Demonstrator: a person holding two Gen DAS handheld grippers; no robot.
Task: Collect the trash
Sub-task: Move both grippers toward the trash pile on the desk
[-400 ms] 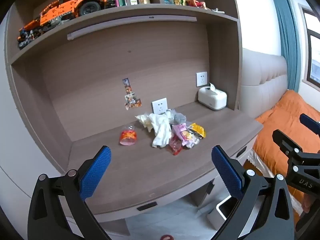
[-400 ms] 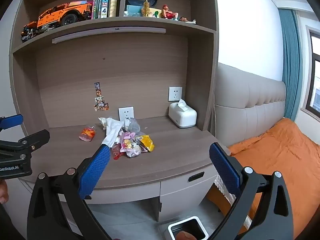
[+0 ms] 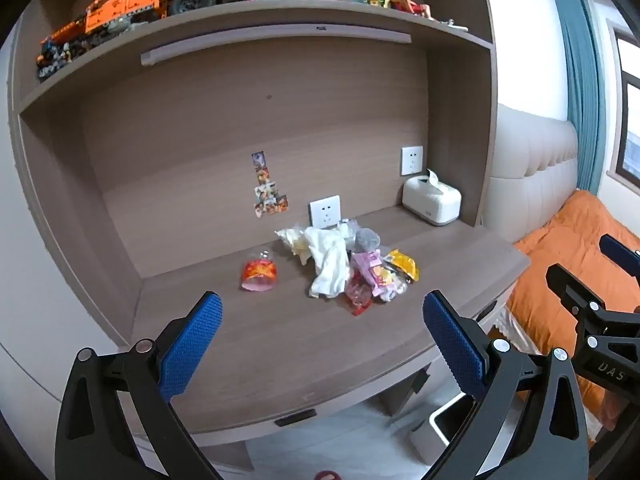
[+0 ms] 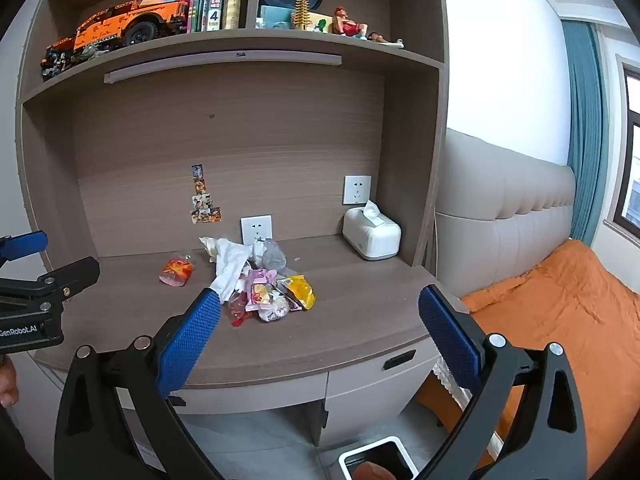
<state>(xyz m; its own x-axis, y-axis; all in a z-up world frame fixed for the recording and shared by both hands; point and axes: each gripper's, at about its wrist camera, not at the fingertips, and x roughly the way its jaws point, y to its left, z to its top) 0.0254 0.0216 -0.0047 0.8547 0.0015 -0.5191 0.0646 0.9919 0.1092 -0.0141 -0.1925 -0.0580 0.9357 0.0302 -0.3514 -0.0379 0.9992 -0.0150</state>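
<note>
Left wrist view: the left gripper (image 3: 318,344) hangs short of the desk (image 3: 256,344) with its blue pads spread wide and nothing between them, aimed at the litter.
Right wrist view: the right gripper (image 4: 320,336) is likewise gaping and empty, tipped a little downward toward the same heap.
Why held so: both tools look staged for a first pick, jaws wide so either can drop over a loose scrap; nothing has been lifted yet, by my reading.
Trash pile (image 3: 352,264): it sits on the desk near the back panel, in front of the lower wall socket (image 3: 325,211).
How it looks: a crumpled white tissue (image 3: 330,258), pink and yellow snack wrappers (image 3: 384,272), a red scrap at the near edge and a clear plastic bit behind, all overlapping and soft.
Stray piece: a red-orange packet (image 3: 259,276) lies apart, left of the heap.
Bin (image 4: 378,460): a white-rimmed bin stands on the floor below the desk's right end (likely where it all goes).
Not trash: the white tissue box (image 3: 432,200) stands at the back right.
</note>
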